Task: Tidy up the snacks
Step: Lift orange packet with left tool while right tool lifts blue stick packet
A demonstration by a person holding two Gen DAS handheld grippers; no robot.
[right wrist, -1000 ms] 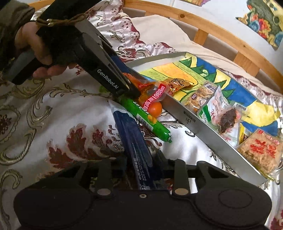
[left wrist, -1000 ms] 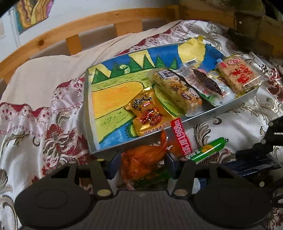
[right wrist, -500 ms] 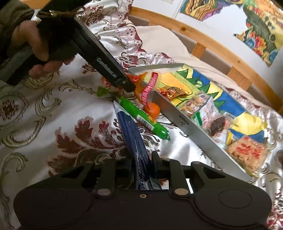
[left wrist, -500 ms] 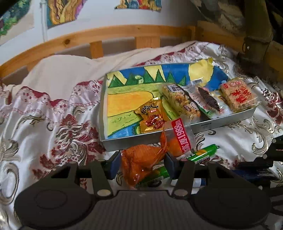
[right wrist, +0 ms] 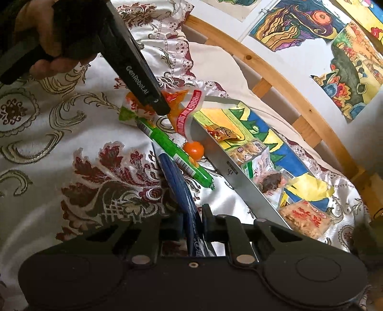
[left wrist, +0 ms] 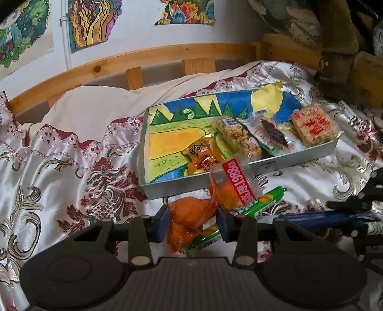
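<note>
On the bed (left wrist: 59, 172), your metal tray (left wrist: 299, 158) holds four snacks. Your left claw (left wrist: 192, 221), just narrowed, grips an orange snack bag (left wrist: 189, 215) beside the tray; your right claw (right wrist: 191, 227) pinches a blue packet (right wrist: 177, 181).

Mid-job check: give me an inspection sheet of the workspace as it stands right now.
Surface: patterned satin bedspread, rumpled.
Job's things: metal tray with painted liner holds five snack packs; orange snack bag, green sausage stick and blue packet are outside it.
Clutter: nothing seen.
Grippers: left hand-held gripper has just been closing, pads against the orange snack bag; right hand-held gripper has just closed on the blue packet.
Cables: nothing seen.
Surroundings: wooden bed rail, coloured drawings on the wall.
</note>
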